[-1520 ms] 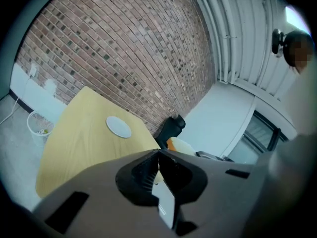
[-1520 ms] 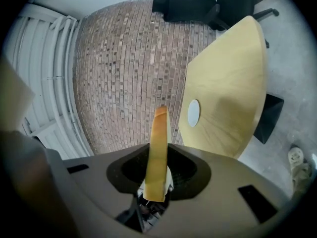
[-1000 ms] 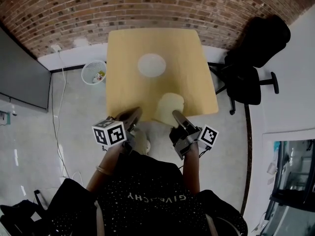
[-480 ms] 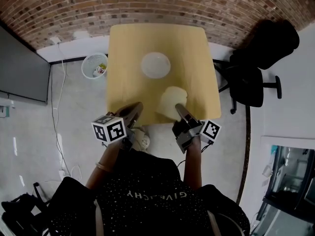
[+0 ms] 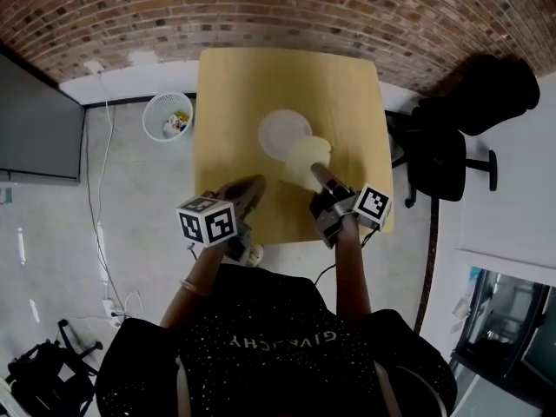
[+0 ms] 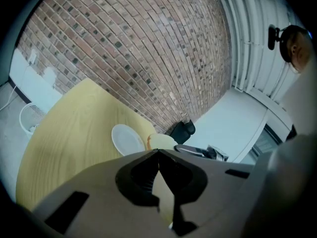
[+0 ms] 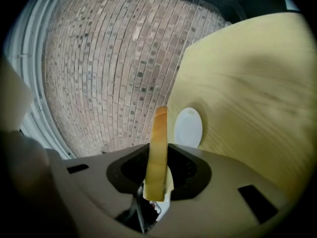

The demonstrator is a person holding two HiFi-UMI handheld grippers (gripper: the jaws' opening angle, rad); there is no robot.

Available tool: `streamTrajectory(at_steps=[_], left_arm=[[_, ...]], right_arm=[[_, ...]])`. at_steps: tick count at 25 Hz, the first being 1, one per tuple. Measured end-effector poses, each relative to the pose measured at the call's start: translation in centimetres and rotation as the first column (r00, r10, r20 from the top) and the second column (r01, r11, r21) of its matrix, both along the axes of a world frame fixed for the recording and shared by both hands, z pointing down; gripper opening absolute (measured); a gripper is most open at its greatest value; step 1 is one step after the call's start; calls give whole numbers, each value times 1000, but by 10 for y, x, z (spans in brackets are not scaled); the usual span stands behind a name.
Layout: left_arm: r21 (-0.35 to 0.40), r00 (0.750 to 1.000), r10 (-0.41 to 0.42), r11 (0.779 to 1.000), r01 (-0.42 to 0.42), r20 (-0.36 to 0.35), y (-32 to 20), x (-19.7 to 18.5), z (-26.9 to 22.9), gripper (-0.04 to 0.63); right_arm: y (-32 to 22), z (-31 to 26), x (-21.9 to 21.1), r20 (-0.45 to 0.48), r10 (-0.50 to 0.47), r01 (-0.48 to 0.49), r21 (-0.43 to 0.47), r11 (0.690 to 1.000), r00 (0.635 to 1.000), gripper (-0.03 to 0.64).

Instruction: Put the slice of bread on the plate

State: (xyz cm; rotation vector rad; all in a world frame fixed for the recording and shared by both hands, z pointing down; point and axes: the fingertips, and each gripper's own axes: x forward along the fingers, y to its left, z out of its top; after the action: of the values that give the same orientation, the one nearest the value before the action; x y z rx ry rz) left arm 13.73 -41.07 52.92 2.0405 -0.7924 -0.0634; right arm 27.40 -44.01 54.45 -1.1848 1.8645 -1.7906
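Note:
The slice of bread [image 5: 303,161] is pale with a brown crust, and my right gripper [image 5: 320,175] is shut on its near edge. It hangs above the yellow table [image 5: 234,94], with its far end over the near rim of the white plate [image 5: 281,131]. In the right gripper view the bread [image 7: 159,148] stands edge-on between the jaws, with the plate [image 7: 188,128] beyond it. My left gripper [image 5: 250,189] hovers over the table's near part, shut and holding nothing. In the left gripper view the plate [image 6: 126,139] and bread [image 6: 161,142] lie ahead.
A brick wall runs behind the table. A white wastebasket [image 5: 168,122] stands on the floor at the left, a black office chair [image 5: 460,137] at the right. A dark panel [image 5: 35,120] fills the far left. The table's near edge is close to the person's body.
Both grippers have moved forward from the table's near edge to over the table. The bread has travelled with the right gripper and now reaches the plate's rim.

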Motion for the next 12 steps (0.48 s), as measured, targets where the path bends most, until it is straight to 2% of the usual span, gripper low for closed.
streamTrajectory(at_steps=[5, 12], left_arm=[[17, 1000, -15, 1000, 15, 7, -43, -4, 14, 11], [46, 999, -43, 998, 42, 12, -89, -11, 23, 11]], right_arm=[[-60, 17, -20, -74, -75, 73, -21, 997, 994, 98], [-107, 42, -44, -75, -143, 138, -74, 988, 987, 98]])
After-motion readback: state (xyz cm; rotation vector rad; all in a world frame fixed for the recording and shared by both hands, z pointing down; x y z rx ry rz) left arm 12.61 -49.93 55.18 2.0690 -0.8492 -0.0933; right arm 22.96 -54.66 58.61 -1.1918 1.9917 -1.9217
